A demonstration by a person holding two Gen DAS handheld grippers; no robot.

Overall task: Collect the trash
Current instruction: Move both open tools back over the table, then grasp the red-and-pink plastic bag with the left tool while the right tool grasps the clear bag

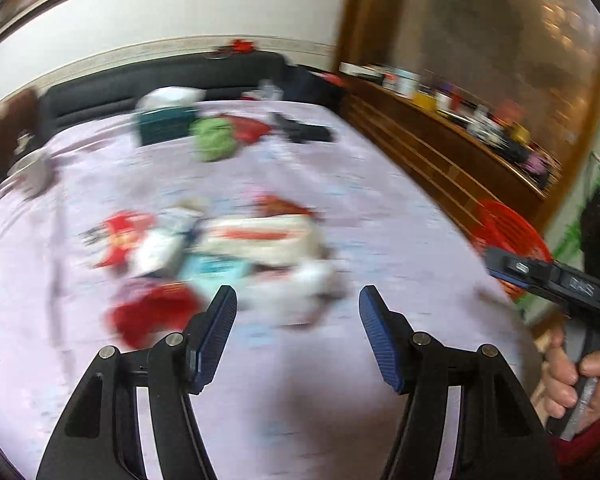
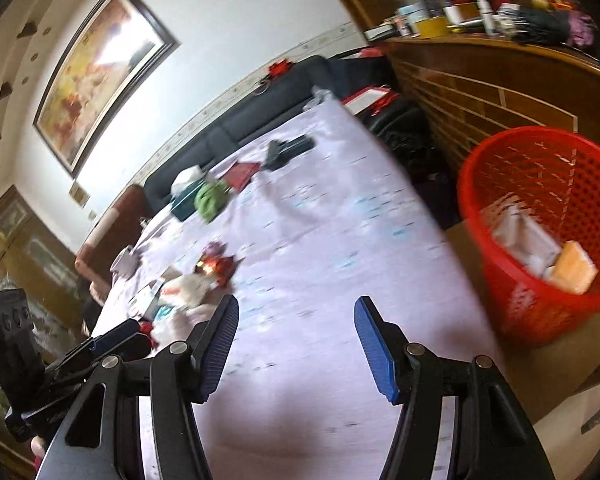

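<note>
Nearest the lens, the left gripper [image 1: 298, 300] hung over the bed [image 1: 380, 200] with its jaws spread wide and nothing between them, and the right gripper [image 2: 296, 310] was the same, empty and parted above the pale lilac sheet. Just beyond the left fingertips lay the trash pile [image 1: 228, 252]: blurred wrappers and packets in red, white and pale blue, heaped loosely in the middle of the mattress. To the right, off the bed's edge and standing on the floor, the red basket [image 2: 540, 240] already held a few scraps, among them a white sheet and an orange piece. Farther up the bed sat a green bundle [image 1: 214, 138] and a dark teal box [image 1: 164, 130], well apart from the heap. The step in hand looked like a reach for another piece. The next move probably called for lowering the left tool onto one wrapper at the pile's near edge, pinching it, then carrying it across to the basket.
</note>
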